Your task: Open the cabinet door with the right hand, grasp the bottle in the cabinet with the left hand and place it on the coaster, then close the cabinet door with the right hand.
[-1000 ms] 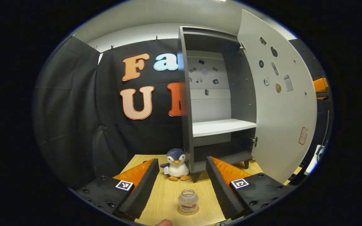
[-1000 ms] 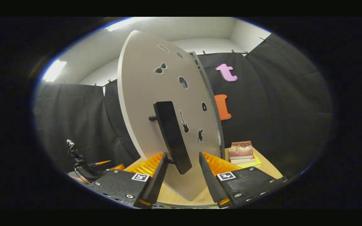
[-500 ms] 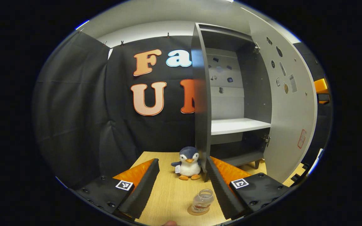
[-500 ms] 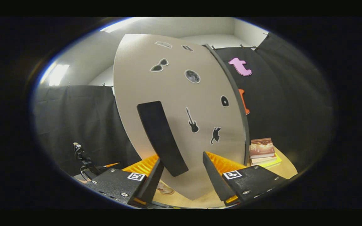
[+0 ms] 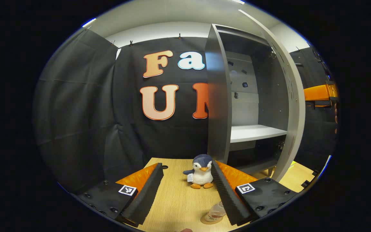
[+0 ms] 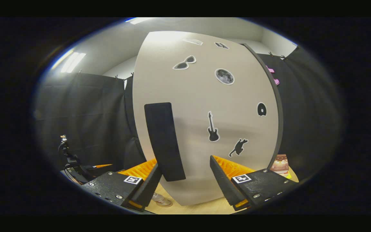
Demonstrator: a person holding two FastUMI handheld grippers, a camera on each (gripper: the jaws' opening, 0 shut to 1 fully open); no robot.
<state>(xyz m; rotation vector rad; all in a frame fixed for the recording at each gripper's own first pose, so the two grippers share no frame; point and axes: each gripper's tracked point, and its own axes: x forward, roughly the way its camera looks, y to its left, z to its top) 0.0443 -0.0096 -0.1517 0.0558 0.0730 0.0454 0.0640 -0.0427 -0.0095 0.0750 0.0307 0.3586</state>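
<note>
Bottle: the bottle stands upright on the coaster on the bench, partly behind the left claw's right-hand finger, so the carrying part of the task looks done.
Left claw: the left claw is spread wide and grips nothing; it sits apart from the bottle, which I judge keeps it out of the door's path.
Right claw: the right claw is spread, its fingers either side of the lower end of the handle; whether either finger touches the handle, I cannot tell.
Door: the cabinet door fills the space ahead of the right claw, its stickered face toward it, placed so a forward push should swing it shut.
Cabinet: in the left gripper view the cabinet is partly open, the door seen nearly edge-on, and the shelf is bare.
Bystander: a penguin toy sits on the bench just beside the cabinet's near corner, seemingly outside the door's sweep.
Step in hand: closing the door, by my reading, not yet finished.
</note>
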